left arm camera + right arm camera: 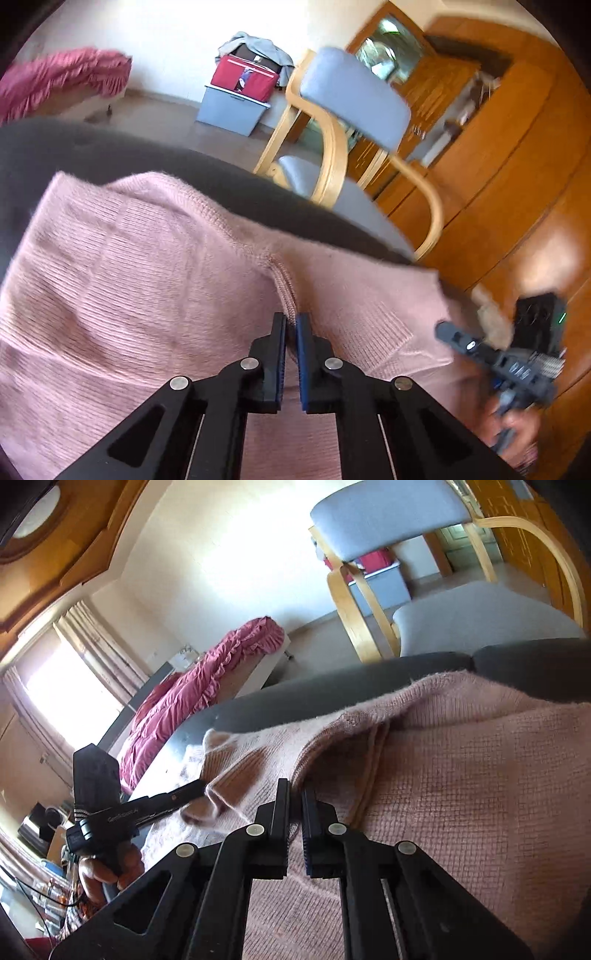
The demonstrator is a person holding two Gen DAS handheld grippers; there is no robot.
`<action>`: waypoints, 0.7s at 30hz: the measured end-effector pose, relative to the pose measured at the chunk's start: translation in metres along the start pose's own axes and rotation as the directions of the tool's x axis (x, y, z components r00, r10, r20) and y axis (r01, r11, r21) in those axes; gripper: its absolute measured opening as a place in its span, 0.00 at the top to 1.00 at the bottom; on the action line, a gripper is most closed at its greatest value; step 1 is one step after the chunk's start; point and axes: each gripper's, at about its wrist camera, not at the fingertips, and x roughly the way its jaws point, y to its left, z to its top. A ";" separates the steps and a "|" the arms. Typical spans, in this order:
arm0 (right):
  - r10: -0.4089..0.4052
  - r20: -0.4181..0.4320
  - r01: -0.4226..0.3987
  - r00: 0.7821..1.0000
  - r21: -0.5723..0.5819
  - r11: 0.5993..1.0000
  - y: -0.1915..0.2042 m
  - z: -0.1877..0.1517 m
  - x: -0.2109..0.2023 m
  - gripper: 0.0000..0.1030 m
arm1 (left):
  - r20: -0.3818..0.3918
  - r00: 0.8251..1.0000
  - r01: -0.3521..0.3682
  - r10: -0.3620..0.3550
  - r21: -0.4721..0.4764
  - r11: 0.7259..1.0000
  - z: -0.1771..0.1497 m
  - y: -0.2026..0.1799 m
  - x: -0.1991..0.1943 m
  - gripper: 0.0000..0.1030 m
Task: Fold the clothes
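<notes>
A pink knitted sweater (147, 280) lies over a dark grey table (92, 147). My left gripper (291, 319) is shut on a ribbed fold of the sweater and lifts it into a ridge. My right gripper (296, 788) is shut on a folded edge of the same sweater (461, 775). In the left wrist view the right gripper (443, 328) shows at the right edge with sweater cloth in it. In the right wrist view the left gripper (201, 788) shows at the left, holding a bunched end of the sweater.
A wooden armchair with grey cushions (354, 96) stands just past the table's far edge. Wooden cabinets (517, 166) are to the right. A grey box with a red bag (236, 99) and a bed with a red quilt (207, 679) stand farther off.
</notes>
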 end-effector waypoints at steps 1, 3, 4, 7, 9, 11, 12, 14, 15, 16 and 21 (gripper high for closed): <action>-0.024 -0.030 0.024 0.999 -0.009 1.000 -0.001 -0.001 0.006 0.95 | -0.012 0.999 -0.044 0.045 0.039 0.998 -0.004 -0.001 0.005 0.97; -0.058 -0.071 0.058 0.996 -0.012 0.998 -0.007 -0.005 0.016 0.95 | -0.007 0.997 -0.077 0.078 0.075 0.994 -0.010 -0.003 0.010 0.97; -0.074 -0.087 0.073 0.993 -0.012 0.997 -0.011 -0.007 0.021 0.95 | -0.002 0.997 -0.076 0.077 0.075 0.994 -0.009 -0.006 0.011 0.97; -0.058 -0.100 0.059 0.993 0.010 0.998 -0.016 -0.009 0.021 0.95 | 0.002 0.995 -0.095 0.095 0.050 0.994 -0.003 -0.006 0.005 0.97; -0.039 -0.100 0.043 0.994 0.035 0.998 -0.020 -0.010 0.021 0.95 | 0.046 0.993 -0.108 0.108 0.015 0.994 0.004 -0.007 -0.007 0.97; -0.033 -0.100 0.037 0.994 0.039 0.999 -0.021 -0.011 0.020 0.95 | 0.116 0.988 -0.101 0.103 -0.025 0.995 0.012 -0.012 -0.021 0.96; -0.034 -0.100 0.038 0.994 0.038 0.999 -0.022 -0.011 0.019 0.95 | 0.150 0.986 -0.071 0.076 -0.035 0.997 0.020 -0.020 -0.026 0.94; -0.037 -0.099 0.040 0.994 0.033 0.999 -0.022 -0.012 0.017 0.95 | 0.143 0.989 -0.041 0.039 0.012 0.999 0.031 -0.044 -0.018 0.89; -0.036 -0.099 0.039 0.994 0.033 0.999 -0.023 -0.012 0.017 0.95 | 0.124 0.992 -0.032 0.025 0.055 0.998 0.037 -0.059 -0.009 0.89; -0.033 -0.098 0.037 0.995 0.036 0.999 -0.024 -0.013 0.017 0.95 | 0.083 0.996 -0.038 0.028 0.123 0.992 0.040 -0.076 0.005 0.89; -0.011 -0.095 0.016 0.995 0.056 0.998 -0.030 -0.011 0.020 0.95 | -0.106 0.988 -0.078 0.112 0.285 0.955 0.019 -0.096 0.056 0.88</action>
